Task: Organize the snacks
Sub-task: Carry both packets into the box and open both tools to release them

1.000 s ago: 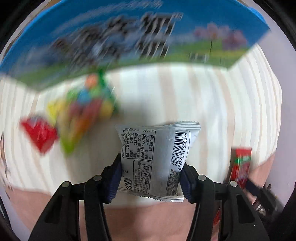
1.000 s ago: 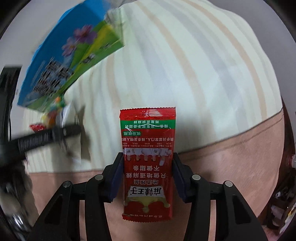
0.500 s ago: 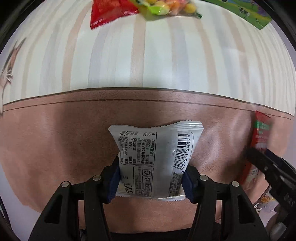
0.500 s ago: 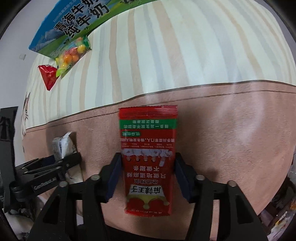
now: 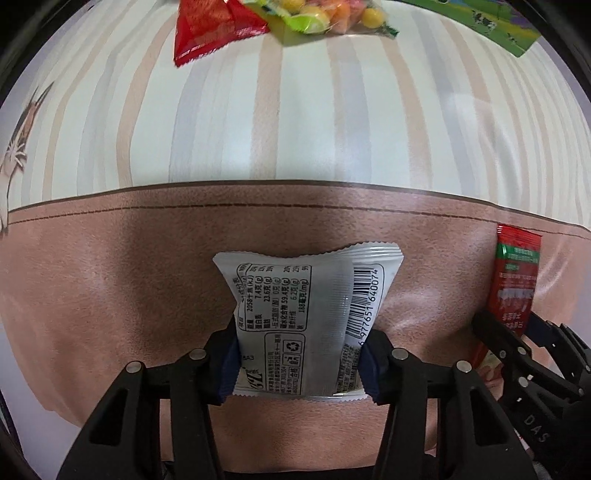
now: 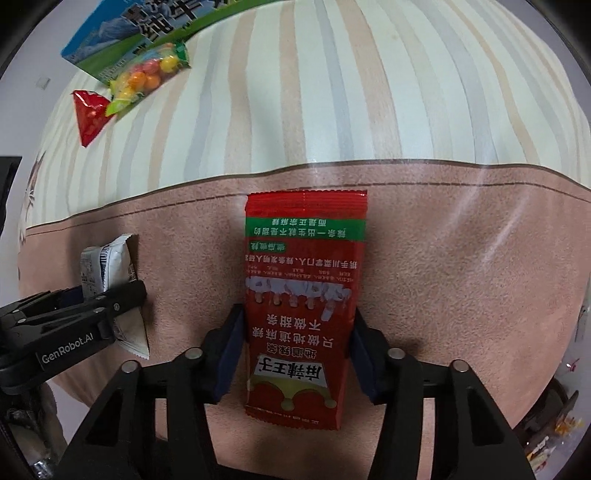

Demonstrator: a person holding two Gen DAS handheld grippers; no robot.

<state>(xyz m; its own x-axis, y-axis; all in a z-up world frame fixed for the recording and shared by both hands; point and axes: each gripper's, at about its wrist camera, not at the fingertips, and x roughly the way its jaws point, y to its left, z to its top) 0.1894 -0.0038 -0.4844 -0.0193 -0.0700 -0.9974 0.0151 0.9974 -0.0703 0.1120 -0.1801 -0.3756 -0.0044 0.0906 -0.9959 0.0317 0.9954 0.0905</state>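
Snacks are in both claws: the left gripper points straight down over the brown band of the cloth, its jaws closing, pads pressed on a silver packet. Just beside it the right gripper also points down, jaws closing on a red sachet that stands between the pads. Farther off on the striped part lie a red bag, a candy bag and a milk carton, the candy bag resting against the carton.
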